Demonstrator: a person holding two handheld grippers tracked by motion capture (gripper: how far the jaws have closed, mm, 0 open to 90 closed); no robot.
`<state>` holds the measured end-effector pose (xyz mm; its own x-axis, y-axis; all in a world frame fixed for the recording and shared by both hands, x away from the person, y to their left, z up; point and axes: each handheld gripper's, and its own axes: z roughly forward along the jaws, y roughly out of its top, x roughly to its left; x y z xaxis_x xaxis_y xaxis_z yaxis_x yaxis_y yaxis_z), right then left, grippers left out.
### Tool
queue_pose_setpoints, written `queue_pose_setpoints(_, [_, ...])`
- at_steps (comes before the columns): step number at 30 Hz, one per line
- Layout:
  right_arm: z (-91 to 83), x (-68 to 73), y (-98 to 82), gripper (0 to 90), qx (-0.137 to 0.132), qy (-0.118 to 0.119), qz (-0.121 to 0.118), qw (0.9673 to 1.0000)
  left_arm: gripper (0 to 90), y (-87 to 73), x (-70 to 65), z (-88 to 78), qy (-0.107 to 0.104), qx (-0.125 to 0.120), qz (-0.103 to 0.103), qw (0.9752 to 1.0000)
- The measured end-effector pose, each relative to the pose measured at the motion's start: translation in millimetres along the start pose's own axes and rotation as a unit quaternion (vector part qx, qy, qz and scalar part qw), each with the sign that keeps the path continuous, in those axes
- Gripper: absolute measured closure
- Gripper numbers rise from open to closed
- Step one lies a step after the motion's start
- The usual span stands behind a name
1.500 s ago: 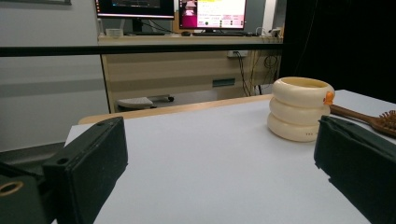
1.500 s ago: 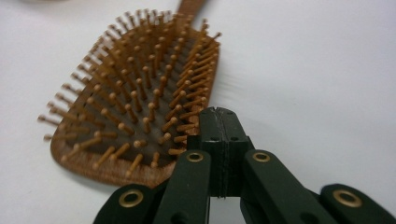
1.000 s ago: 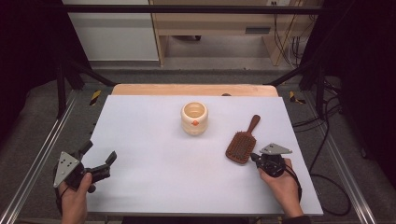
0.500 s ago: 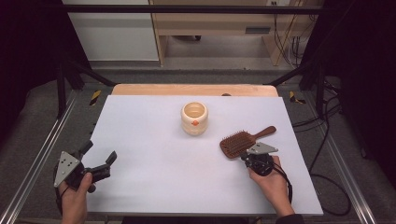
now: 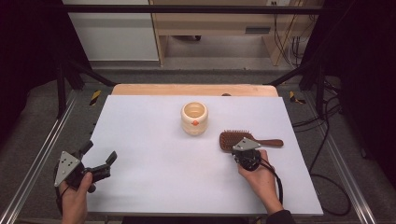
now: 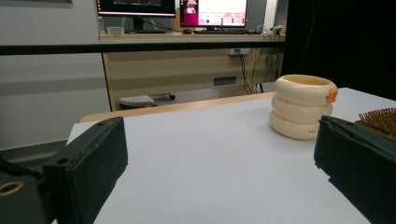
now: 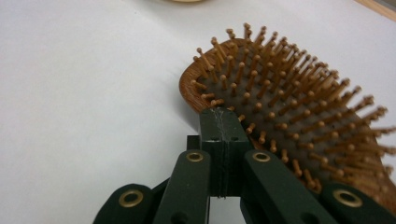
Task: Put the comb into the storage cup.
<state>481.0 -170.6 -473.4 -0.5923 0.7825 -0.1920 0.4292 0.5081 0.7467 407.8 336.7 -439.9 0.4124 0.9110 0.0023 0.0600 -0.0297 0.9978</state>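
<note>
In the right gripper view the hairbrush (image 7: 285,116) is cut off at the right and bottom edges, its handle unseen. In the left gripper view, most of the hairbrush (image 6: 379,117) is hidden behind a jaw.

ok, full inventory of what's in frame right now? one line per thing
table top: 1, white, centre of the high view, wooden strip along its far edge
ring-stacked cup: 1, cream with a small orange knob, upright at table centre, toward the far side
hairbrush: 1, brown wood, bristles up, right of the cup, handle pointing right
desk with monitors: 1, light wood, beyond the table in the left gripper view
left hand-held gripper: 1, black, near-left corner of the table, jaws wide apart, holding nothing
right hand-held gripper: 1, black, jaws closed together, tips at the near rim of the brush head
hands: 2, one on each gripper, coming in from the bottom edge
</note>
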Motion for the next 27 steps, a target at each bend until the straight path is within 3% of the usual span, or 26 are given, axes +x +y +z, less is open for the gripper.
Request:
queue_pose_setpoints(5, [10.2, 0.0, 8.5, 90.0, 0.0, -0.01, 0.002, 0.9999, 3.1, -0.4, 0.3, 0.2, 0.0, 0.001, -0.001, 1.0])
queue_pose_setpoints(15, [28.8, -10.4, 21.5, 90.0, 0.001, -0.035, 0.039, 0.9986, 3.1, -1.5, 0.7, 1.5, -0.002, 0.004, -0.002, 1.0])
queue_pose_setpoints(23, [31.8, -16.2, 22.8, 90.0, 0.002, -0.039, 0.063, 0.9972, 3.1, -1.7, 1.1, 2.3, -0.002, 0.005, 0.002, 1.0])
queue_pose_setpoints(27, [22.3, -14.6, 25.4, 90.0, -0.01, -0.032, 0.069, 0.997, 3.1, -1.5, 0.4, 2.1, -0.001, 0.005, 0.003, 1.0])
